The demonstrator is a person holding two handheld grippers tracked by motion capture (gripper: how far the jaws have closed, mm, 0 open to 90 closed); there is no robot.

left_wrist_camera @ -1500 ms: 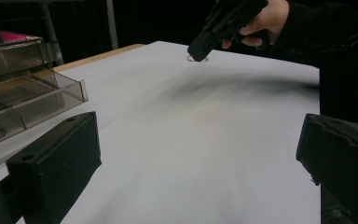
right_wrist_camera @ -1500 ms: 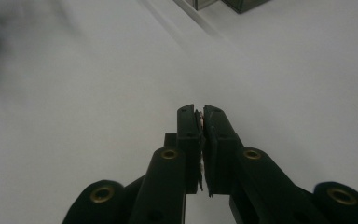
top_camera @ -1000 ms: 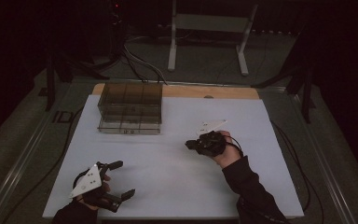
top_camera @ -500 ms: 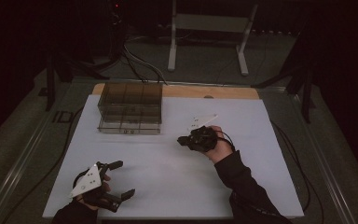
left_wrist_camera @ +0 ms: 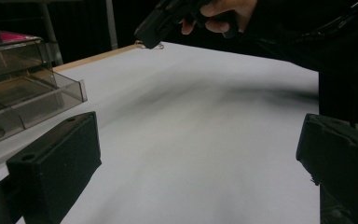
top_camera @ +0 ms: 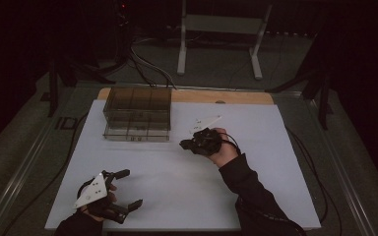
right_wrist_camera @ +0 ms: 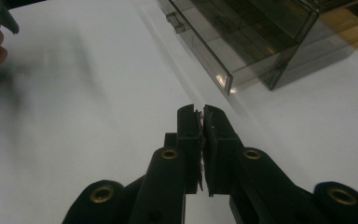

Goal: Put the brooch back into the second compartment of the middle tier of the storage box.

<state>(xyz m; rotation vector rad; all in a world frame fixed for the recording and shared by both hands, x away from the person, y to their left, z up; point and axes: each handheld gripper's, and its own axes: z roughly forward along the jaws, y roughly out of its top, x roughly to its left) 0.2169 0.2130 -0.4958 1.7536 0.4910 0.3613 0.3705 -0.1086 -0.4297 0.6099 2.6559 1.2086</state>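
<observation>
A smoky clear drawer box point(top_camera: 138, 114) stood at the white surface's point(top_camera: 187, 182) far left. The right hand-held gripper point(top_camera: 186, 144), jaws pressed together, empty, hovered just beside it; the left hand-held gripper point(top_camera: 128, 189) gaped wide, empty, near the front edge.

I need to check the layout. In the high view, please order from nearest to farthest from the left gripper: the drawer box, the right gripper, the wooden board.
1. Drawer box, ahead of the left gripper.
2. Right gripper, mid-table; close to the box's distance.
3. Wooden board, far edge.
</observation>
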